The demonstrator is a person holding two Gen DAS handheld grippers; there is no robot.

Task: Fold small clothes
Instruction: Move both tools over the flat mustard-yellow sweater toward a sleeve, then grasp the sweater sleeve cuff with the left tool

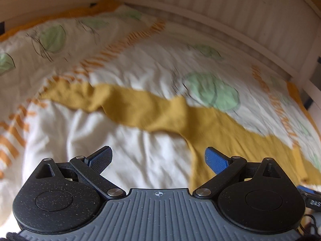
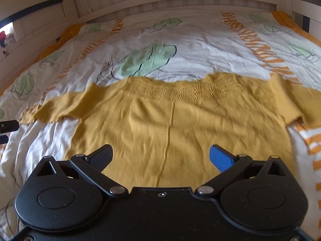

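The sweater [image 2: 176,124], mustard yellow, lies spread flat on the bed [image 2: 200,38], both sleeves stretched out sideways and the smocked neckline on the far side, toward the headboard [image 2: 180,2]. A crease runs down the middle of its body. In the left wrist view one sleeve [image 1: 140,110] runs across the white duvet, away from the sweater's body.

The right tool [image 2: 161,156] hovers over the sweater's near hem, fingers spread wide, gripping nothing. The left tool [image 1: 158,158] hangs beside the sweater's side edge, below the sleeve, fingers also spread wide and empty; its right finger [image 1: 216,160] is over the yellow cloth, its left over bare duvet.

The duvet around the sweater carries green leaf prints [image 2: 146,60] and orange striped bands [image 2: 258,46].
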